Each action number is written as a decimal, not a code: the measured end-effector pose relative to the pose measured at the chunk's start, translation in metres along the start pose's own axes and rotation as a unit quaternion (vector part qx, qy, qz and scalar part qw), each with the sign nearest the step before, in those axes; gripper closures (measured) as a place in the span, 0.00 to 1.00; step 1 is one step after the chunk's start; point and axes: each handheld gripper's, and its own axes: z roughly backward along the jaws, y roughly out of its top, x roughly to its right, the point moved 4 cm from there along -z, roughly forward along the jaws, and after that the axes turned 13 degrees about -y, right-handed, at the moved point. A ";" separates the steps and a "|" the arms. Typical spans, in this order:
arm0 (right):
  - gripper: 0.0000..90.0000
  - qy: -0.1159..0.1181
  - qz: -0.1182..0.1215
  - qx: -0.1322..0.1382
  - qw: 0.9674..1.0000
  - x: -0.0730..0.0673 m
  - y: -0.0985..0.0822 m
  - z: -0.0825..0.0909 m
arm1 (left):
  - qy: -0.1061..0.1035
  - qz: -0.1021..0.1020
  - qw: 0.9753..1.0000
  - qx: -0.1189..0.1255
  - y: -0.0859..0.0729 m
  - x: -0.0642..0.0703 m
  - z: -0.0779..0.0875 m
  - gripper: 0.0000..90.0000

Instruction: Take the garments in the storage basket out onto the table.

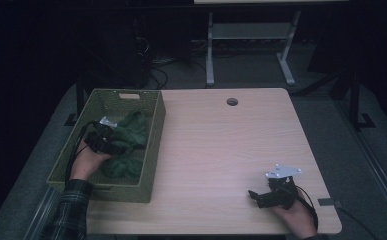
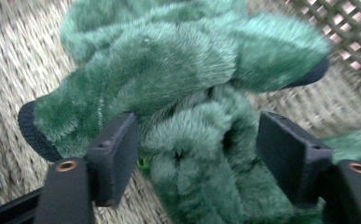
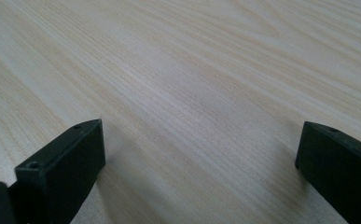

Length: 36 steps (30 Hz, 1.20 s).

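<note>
The left gripper (image 2: 194, 149) stands wide around the fuzzy green socks (image 2: 187, 93) in the basket (image 1: 153, 145), probably not squeezing yet.

Left hand-held gripper (image 1: 112, 141) low, its 2 jaws apparently parted; right hand-held gripper (image 1: 255, 196) level, wide open.

A crumpled heap of fluffy dark-green plush fabric (image 1: 128, 142) with black-edged ends is seen at centre left of the high view, piled inside a green woven basket (image 1: 153, 150).
</note>
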 end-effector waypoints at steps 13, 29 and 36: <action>0.01 0.000 0.000 0.000 1.000 0.000 0.000 0.000 | -0.018 0.031 0.999 -0.035 -0.003 -0.002 -0.002 0.79; 0.01 0.000 0.000 0.000 1.000 0.000 0.000 0.000 | -0.057 0.042 0.997 0.044 0.004 0.004 0.026 0.89; 0.01 0.000 0.000 0.000 1.000 0.000 0.000 0.000 | -0.066 0.032 0.993 0.089 0.013 0.008 0.050 0.89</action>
